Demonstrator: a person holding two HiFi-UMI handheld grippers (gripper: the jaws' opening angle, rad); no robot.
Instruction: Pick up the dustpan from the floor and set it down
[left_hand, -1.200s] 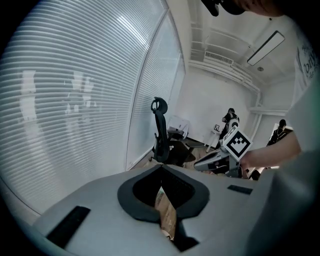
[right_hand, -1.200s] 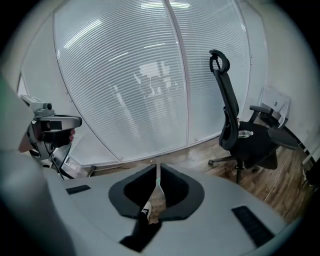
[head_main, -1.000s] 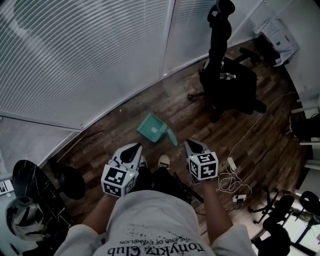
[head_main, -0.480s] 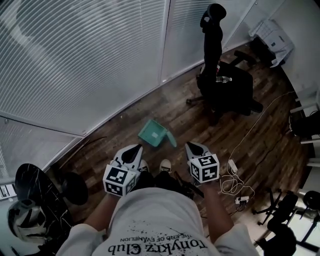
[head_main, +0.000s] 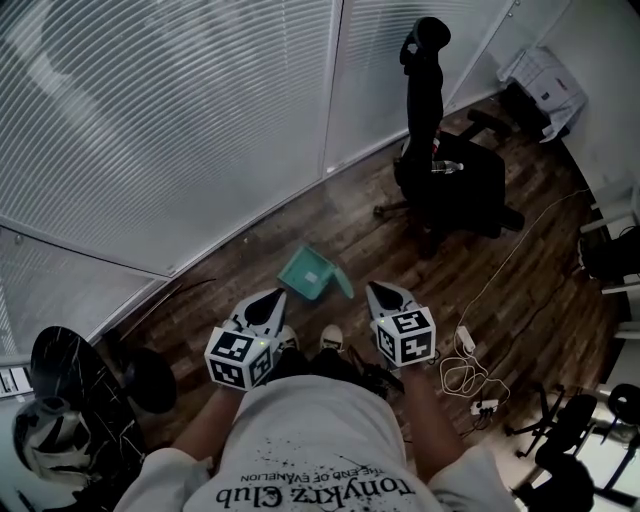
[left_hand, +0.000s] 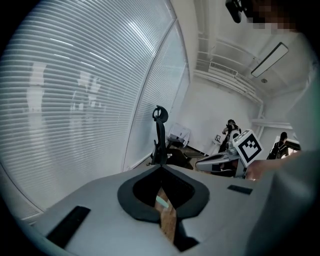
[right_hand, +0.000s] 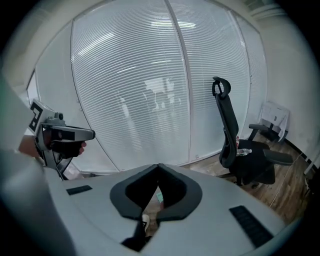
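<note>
A teal dustpan (head_main: 313, 275) lies on the wooden floor near the foot of the blinds, its handle pointing right. My left gripper (head_main: 274, 294) and my right gripper (head_main: 373, 288) hang side by side over the floor just short of it, both shut with nothing between the jaws and neither touching it. In the left gripper view the jaw tips (left_hand: 160, 166) meet, and a sliver of the dustpan (left_hand: 161, 201) shows below them. In the right gripper view the tips (right_hand: 158, 165) also meet, above a speck of the teal dustpan (right_hand: 159, 196).
A black office chair (head_main: 450, 175) with a water bottle (head_main: 447, 166) on its seat stands at the back right. White cables and a power strip (head_main: 465, 345) lie on the floor to the right. A round black base (head_main: 60, 365) sits at the left. My shoes (head_main: 330, 337) are below the grippers.
The right gripper has lifted slightly; the left has hardly moved. Both stay shut. The dustpan lies where it was on the floor.
</note>
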